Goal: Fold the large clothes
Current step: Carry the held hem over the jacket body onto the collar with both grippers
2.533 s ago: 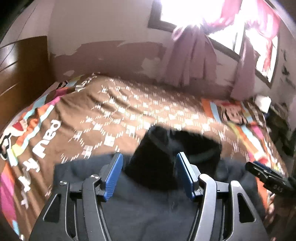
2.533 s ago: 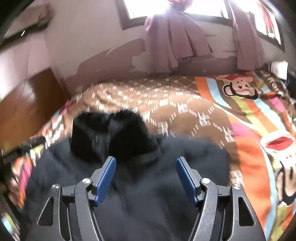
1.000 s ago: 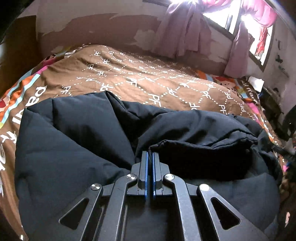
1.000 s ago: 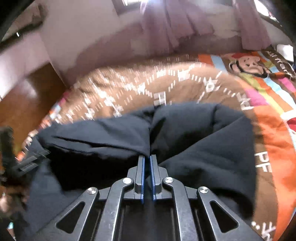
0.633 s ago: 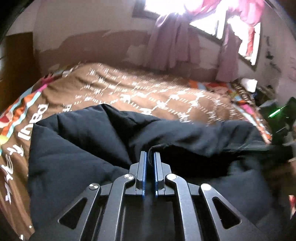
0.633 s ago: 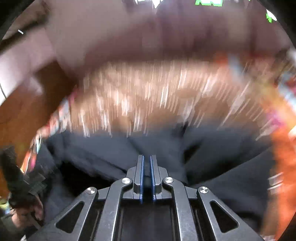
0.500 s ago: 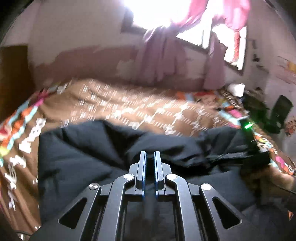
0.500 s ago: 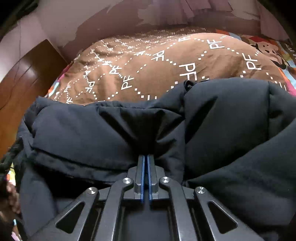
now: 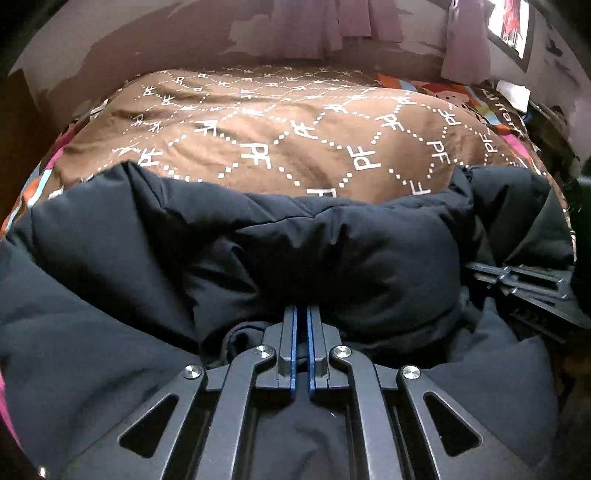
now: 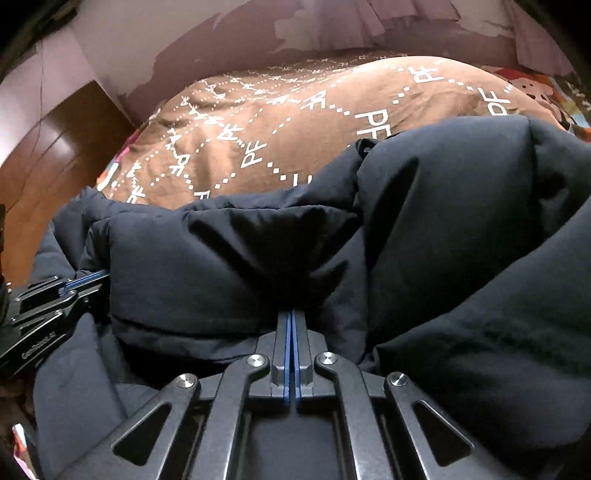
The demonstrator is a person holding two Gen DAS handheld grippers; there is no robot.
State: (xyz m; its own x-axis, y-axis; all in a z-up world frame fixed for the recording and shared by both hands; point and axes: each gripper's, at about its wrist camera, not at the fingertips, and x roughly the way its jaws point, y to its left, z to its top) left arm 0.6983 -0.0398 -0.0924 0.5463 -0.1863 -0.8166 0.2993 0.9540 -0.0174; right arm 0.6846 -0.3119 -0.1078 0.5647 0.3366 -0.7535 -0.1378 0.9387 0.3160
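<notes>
A large black puffer jacket lies bunched across the near part of the bed, with a padded fold rolled over on top of its lower layer. My left gripper is shut on the near edge of that fold. From the right wrist camera the same jacket fills the foreground, and my right gripper is shut on the fold's edge further to the right. Each gripper shows in the other's view: the right gripper at the right edge, the left gripper at the left edge, both pinching the same fold.
The jacket rests on a brown bedspread printed with white PF letters and colourful borders. A wooden headboard stands to the left. A patchy wall with purple curtains runs behind the bed. Clutter sits at the far right.
Both grippers went from open above the jacket to shut on its fabric. Since then the gripped fold has been carried further over the jacket and lowered; the cameras now sit closer to the bed.
</notes>
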